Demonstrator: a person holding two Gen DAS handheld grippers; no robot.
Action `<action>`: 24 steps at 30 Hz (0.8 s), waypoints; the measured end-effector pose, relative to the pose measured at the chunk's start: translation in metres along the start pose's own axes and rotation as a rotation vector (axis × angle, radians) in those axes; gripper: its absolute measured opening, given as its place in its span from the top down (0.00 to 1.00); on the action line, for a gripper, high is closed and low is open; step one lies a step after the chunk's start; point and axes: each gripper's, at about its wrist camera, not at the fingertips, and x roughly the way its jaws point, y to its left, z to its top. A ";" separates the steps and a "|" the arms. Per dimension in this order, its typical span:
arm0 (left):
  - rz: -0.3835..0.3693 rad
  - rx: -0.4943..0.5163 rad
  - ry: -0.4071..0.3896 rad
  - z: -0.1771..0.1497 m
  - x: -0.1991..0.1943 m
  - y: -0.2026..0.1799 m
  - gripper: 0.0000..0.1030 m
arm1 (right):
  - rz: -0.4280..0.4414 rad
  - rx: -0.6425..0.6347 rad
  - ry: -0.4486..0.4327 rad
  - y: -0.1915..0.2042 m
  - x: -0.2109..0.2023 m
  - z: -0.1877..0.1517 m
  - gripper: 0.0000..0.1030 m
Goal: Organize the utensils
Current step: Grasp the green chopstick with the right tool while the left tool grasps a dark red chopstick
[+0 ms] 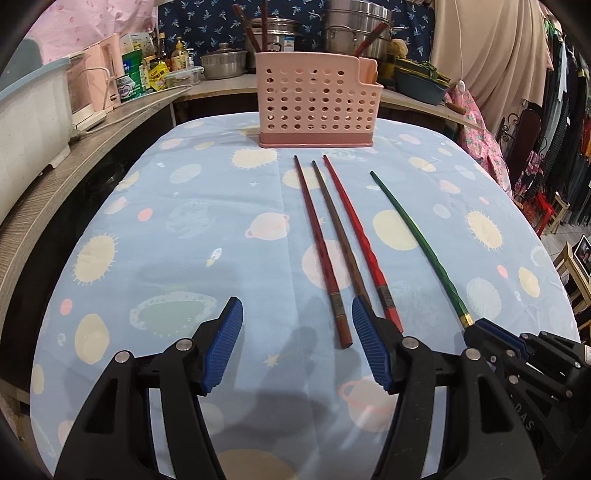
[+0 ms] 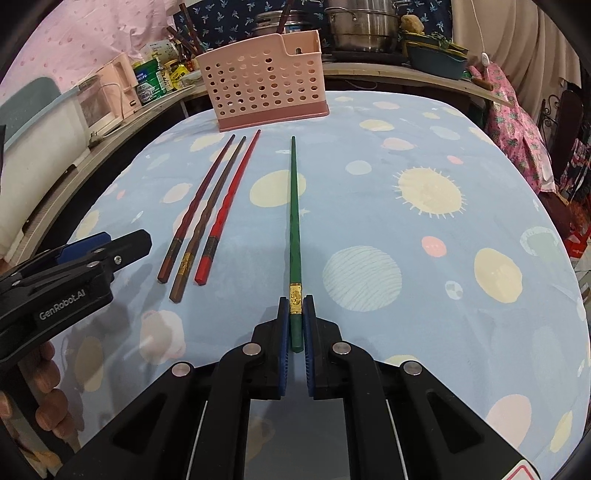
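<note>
A pink perforated utensil basket (image 1: 316,105) stands at the far side of the table, also in the right wrist view (image 2: 267,86). Three chopsticks lie side by side: dark red (image 1: 319,247), brown (image 1: 338,232) and bright red (image 1: 356,236); all three also show in the right wrist view (image 2: 214,206). A green chopstick (image 1: 417,240) lies to their right. My right gripper (image 2: 295,306) is shut on the thick end of the green chopstick (image 2: 295,221), which rests on the cloth. My left gripper (image 1: 295,306) is open and empty, its fingers straddling the dark red chopstick's near end.
The table carries a blue cloth with planets (image 1: 184,221). A counter on the left holds a white bin (image 1: 29,122), bottles and cans (image 1: 147,74). Steel pots (image 1: 354,26) stand behind the basket. Clothes hang at the right (image 1: 561,110).
</note>
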 end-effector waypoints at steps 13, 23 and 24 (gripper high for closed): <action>0.012 0.000 0.038 -0.002 0.023 -0.005 0.44 | 0.007 0.014 0.001 -0.004 -0.003 -0.004 0.93; 0.028 -0.003 0.050 -0.004 0.026 -0.002 0.62 | 0.006 0.012 0.001 -0.004 -0.004 -0.005 0.93; 0.027 -0.001 0.049 -0.005 0.026 -0.002 0.67 | 0.007 0.012 0.001 -0.004 -0.003 -0.005 0.93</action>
